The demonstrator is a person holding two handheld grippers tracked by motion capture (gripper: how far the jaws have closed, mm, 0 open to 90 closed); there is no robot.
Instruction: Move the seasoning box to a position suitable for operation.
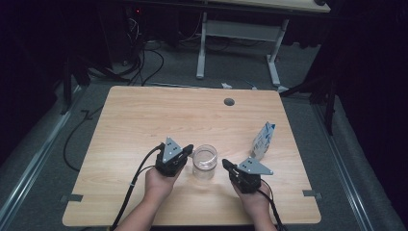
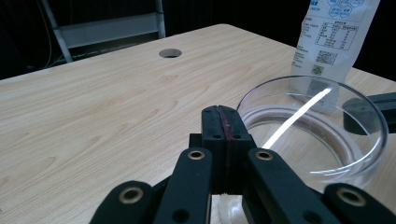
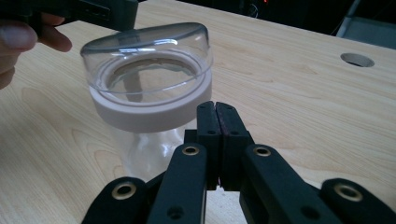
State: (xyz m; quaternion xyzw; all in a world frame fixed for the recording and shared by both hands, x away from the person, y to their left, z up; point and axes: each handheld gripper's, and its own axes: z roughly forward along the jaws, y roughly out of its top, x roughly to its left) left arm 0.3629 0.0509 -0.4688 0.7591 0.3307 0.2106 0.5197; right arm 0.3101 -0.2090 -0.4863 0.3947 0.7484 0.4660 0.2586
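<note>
A clear glass jar [image 1: 205, 162] with a white collar and a clear domed lid [image 3: 148, 84] stands upright near the table's front middle. My left gripper [image 1: 188, 149] sits just left of the jar, its jaws pressed together with nothing between them; the left gripper view has the shut pads [image 2: 223, 128] beside the lid's rim [image 2: 312, 126]. My right gripper [image 1: 224, 164] rests just right of the jar, also shut and empty, its pads [image 3: 217, 122] close to the white collar. A white and blue carton [image 1: 263, 140] stands behind the right gripper.
The wooden table [image 1: 144, 120] has a round cable hole [image 1: 229, 102] near its far edge. A white desk frame [image 1: 202, 43] and cables lie on the floor beyond. The person's hand [image 3: 18, 42] holding the left gripper shows behind the jar.
</note>
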